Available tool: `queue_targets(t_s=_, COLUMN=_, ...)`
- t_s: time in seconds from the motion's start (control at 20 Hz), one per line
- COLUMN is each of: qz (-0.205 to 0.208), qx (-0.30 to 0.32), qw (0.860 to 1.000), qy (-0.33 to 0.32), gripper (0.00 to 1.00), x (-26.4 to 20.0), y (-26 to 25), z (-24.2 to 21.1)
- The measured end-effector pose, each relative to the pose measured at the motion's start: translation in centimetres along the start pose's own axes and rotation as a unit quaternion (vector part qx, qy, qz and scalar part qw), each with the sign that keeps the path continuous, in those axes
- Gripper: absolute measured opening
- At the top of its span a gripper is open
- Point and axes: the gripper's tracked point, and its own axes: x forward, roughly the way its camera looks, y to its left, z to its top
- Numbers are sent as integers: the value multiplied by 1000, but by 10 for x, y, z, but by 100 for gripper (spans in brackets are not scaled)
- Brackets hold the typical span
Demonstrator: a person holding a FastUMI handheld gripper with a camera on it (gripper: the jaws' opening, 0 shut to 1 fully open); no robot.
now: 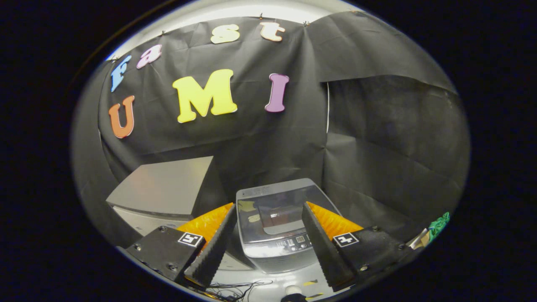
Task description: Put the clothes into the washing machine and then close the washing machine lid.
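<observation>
Gripper [268, 247]: fingers spread wide, nothing between pads. Washer [279, 226]: just beyond fingertips, framed in gap, lid [277, 212] down flat. Grey box [165, 191]: left of washer, narrow gap between. Green cloth [438, 222]: far right, well apart. Cables [235, 289]: floor below fingers.

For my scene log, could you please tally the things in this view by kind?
Washing machine, lid shut, beyond the open fingers: 1
Grey box beside the machine: 1
Green cloth: 1
Gripper, holding nothing: 1
Cable bundle on the floor: 1
Total: 5
</observation>
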Motion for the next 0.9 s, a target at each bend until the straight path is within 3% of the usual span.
queue_targets(t_s=0.3, qz=35, qx=11, qw=999, qy=-12, gripper=98, x=-46, y=1, z=7)
queue_targets(t_s=0.5, qz=49, qx=-18, qw=998, qy=-32, gripper=98, x=-79, y=-19, z=15)
queue_targets(t_s=0.9, qz=88, qx=-29, qw=991, qy=-92, gripper=98, x=-202, y=-87, z=27)
